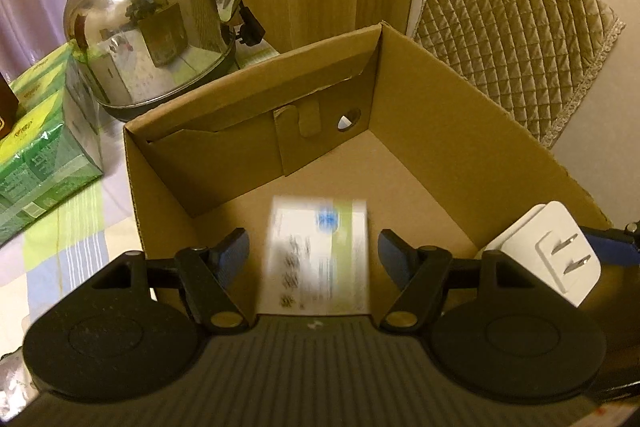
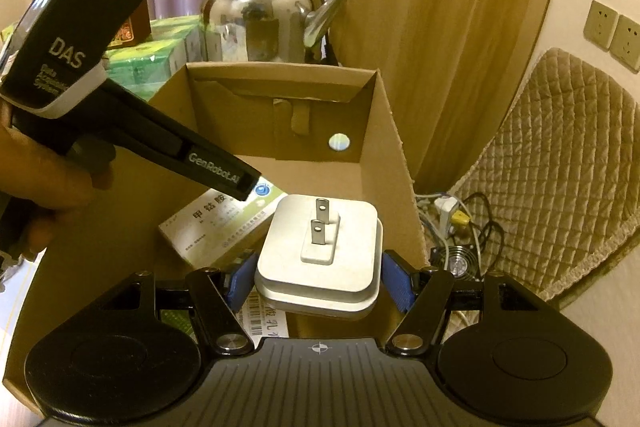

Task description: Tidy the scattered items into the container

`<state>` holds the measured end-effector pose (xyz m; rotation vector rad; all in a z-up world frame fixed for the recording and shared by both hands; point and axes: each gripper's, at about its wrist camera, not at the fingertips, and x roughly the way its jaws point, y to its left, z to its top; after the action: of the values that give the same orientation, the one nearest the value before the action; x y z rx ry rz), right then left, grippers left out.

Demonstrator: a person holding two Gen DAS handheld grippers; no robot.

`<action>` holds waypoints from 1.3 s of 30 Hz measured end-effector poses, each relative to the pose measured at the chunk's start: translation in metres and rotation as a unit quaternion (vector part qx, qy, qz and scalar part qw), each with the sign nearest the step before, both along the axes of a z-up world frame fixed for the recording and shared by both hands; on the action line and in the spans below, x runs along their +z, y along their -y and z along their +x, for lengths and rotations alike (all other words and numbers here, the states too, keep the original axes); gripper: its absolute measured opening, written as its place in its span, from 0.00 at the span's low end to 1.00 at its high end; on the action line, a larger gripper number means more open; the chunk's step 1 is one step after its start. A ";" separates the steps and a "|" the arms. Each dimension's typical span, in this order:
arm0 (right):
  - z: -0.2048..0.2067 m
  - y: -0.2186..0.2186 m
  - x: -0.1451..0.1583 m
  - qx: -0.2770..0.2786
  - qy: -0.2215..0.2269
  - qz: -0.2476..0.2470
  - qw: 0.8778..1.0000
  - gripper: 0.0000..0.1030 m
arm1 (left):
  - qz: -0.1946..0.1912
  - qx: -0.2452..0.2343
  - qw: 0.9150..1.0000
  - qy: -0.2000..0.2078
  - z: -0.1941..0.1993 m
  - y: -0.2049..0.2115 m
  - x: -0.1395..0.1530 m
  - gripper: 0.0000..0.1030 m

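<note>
An open cardboard box [image 1: 440,115] stands on the table; it also shows in the right wrist view [image 2: 384,131]. My left gripper [image 1: 314,251] is open above the box; a white medicine box [image 1: 318,255], blurred, is between and below its fingers, apart from them. In the right wrist view the medicine box [image 2: 212,227] is low inside the cardboard box. My right gripper [image 2: 318,277] is shut on a white plug adapter [image 2: 320,259], prongs pointing forward, over the box's near right part. The adapter also shows at the right of the left wrist view [image 1: 548,251].
A steel kettle [image 1: 156,27] stands behind the box. Green tissue packs [image 1: 40,147] lie left of it. A quilted chair cushion [image 1: 512,23] is at the right by the wall. Cables and a power strip [image 2: 452,211] lie on the floor right of the box.
</note>
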<state>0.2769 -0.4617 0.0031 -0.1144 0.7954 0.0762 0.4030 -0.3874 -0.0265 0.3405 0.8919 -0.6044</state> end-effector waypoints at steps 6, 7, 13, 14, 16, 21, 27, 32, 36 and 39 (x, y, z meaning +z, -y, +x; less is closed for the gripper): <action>0.005 -0.003 0.004 0.008 -0.001 -0.001 1.000 0.62 | -0.016 0.004 1.000 0.011 -0.003 -0.009 0.013 0.65; 0.008 -0.004 0.005 0.009 -0.002 -0.001 1.000 0.62 | -0.020 0.005 1.000 0.016 -0.004 -0.011 0.018 0.65; 0.032 -0.014 0.009 0.017 -0.014 -0.007 1.000 0.63 | -0.050 0.013 0.998 0.038 -0.009 -0.032 0.050 0.65; 0.037 -0.017 0.009 0.021 -0.019 -0.009 1.000 0.63 | -0.054 0.015 0.998 0.041 -0.010 -0.037 0.055 0.65; 0.047 -0.022 0.007 0.026 -0.029 -0.008 0.999 0.63 | -0.061 0.017 0.997 0.047 -0.011 -0.047 0.064 0.66; 0.073 -0.029 -0.008 0.020 -0.060 -0.008 0.998 0.63 | -0.074 0.029 0.995 0.053 -0.014 -0.071 0.075 0.66; 0.095 -0.034 -0.027 0.005 -0.097 -0.030 0.995 0.63 | -0.088 0.049 0.993 0.057 -0.016 -0.103 0.079 0.66; 0.101 -0.033 -0.039 -0.003 -0.108 -0.036 0.994 0.62 | -0.103 0.061 0.991 0.050 -0.025 -0.125 0.075 0.66; 0.100 -0.030 -0.040 -0.006 -0.106 -0.034 0.994 0.63 | -0.117 0.070 0.990 0.046 -0.033 -0.139 0.070 0.66; 0.096 -0.030 -0.034 -0.005 -0.098 -0.032 0.995 0.63 | -0.122 0.074 0.989 0.043 -0.038 -0.148 0.067 0.66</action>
<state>0.3731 -0.4317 -0.0308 -0.1648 0.9944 0.0525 0.3648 -0.2395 0.0403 0.0772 0.7427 -0.5504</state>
